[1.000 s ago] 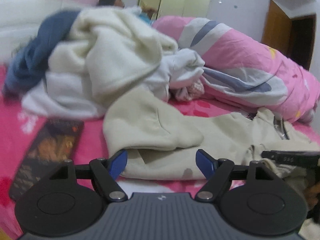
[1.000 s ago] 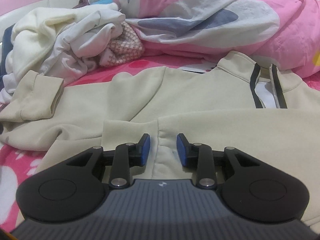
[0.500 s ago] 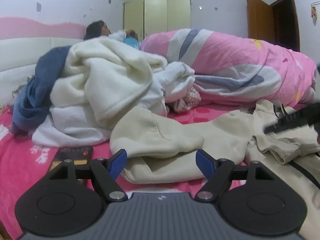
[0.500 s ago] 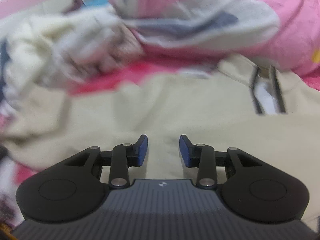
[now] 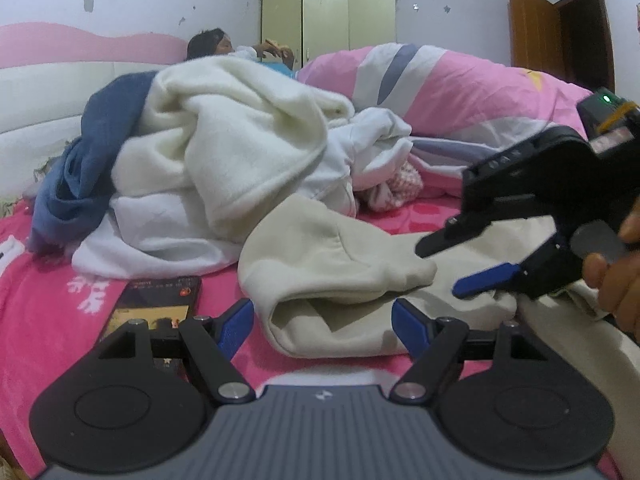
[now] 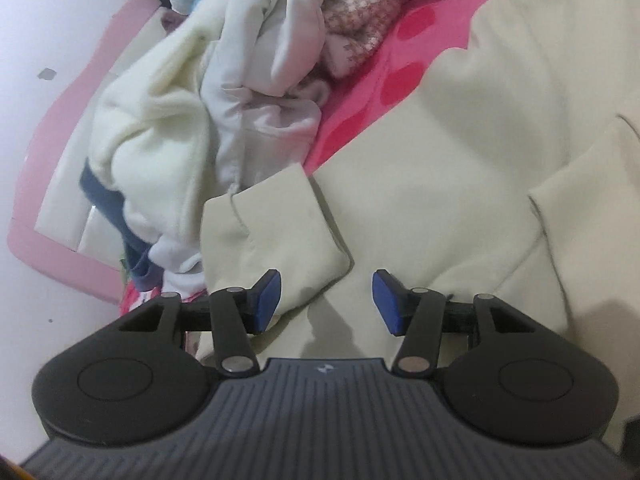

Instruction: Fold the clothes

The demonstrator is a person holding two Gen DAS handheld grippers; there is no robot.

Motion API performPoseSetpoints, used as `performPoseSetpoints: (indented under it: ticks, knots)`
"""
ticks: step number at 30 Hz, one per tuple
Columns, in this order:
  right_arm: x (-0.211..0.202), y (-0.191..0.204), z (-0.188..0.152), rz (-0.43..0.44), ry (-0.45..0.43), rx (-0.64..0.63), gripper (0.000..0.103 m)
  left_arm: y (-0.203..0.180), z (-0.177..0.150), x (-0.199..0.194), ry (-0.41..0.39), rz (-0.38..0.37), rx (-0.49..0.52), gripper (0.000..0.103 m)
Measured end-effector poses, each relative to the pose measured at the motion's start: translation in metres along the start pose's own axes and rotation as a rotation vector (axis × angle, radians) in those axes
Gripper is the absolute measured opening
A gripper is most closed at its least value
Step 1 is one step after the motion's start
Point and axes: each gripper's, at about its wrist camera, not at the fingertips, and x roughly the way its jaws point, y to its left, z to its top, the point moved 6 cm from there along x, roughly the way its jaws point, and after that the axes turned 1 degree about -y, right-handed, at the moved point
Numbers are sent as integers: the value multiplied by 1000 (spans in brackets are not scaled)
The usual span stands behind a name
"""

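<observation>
A beige jacket [image 6: 460,168] lies spread on the pink bed sheet [image 5: 52,292]. Its folded sleeve [image 5: 320,268] with the cuff [image 6: 276,224] lies nearest both grippers. My left gripper [image 5: 322,322] is open, low over the sheet, its fingers on either side of the sleeve's near fold. My right gripper [image 6: 326,300] is open and rolled sideways, hovering just above the cuff end. In the left wrist view the right gripper [image 5: 460,268] comes in from the right, held by a hand [image 5: 616,276].
A heap of cream, white and blue clothes [image 5: 208,168] lies behind the sleeve, with a knitted pink-checked piece [image 6: 352,24] beside it. A phone [image 5: 156,304] rests on the sheet at left. A pink quilt [image 5: 460,96] and a lying person [image 5: 224,46] are farther back.
My right gripper has swung left and rolled sideways, from over the jacket body to the sleeve cuff, and opened wider. The left gripper has levelled and edged closer to the sleeve.
</observation>
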Motion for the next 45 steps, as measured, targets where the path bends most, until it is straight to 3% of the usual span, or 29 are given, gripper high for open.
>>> performPoseSetpoints:
  ticks: [3, 8, 11, 14, 16, 24, 31, 37, 45]
  knots:
    - [11, 9, 5, -24, -1, -27, 58, 0, -3, 5, 17, -8, -15, 77]
    - [21, 22, 11, -20, 0, -113, 58, 3, -4, 12, 40, -8, -50, 77]
    - [25, 23, 12, 1, -1, -149, 48, 2, -4, 15, 39, -6, -46, 77]
    - [28, 23, 10, 7, -4, -181, 18, 2, -5, 17, 43, 0, -40, 77]
    - [27, 25, 9, 54, 2, -180, 10, 2, -5, 19, 47, 1, -41, 77]
    - [-25, 70, 18, 182, -174, -301, 9, -3, 1, 15, 18, 15, 1, 77]
    - [-76, 105, 16, 259, -261, -390, 9, -17, 17, 11, -53, 33, 85, 77]
    - [-118, 102, 34, 184, -382, -448, 9, -41, 21, 2, -60, -87, 101, 81]
    - [-221, 52, 69, -14, -604, -483, 8, -82, 20, 0, -23, -241, 148, 84]
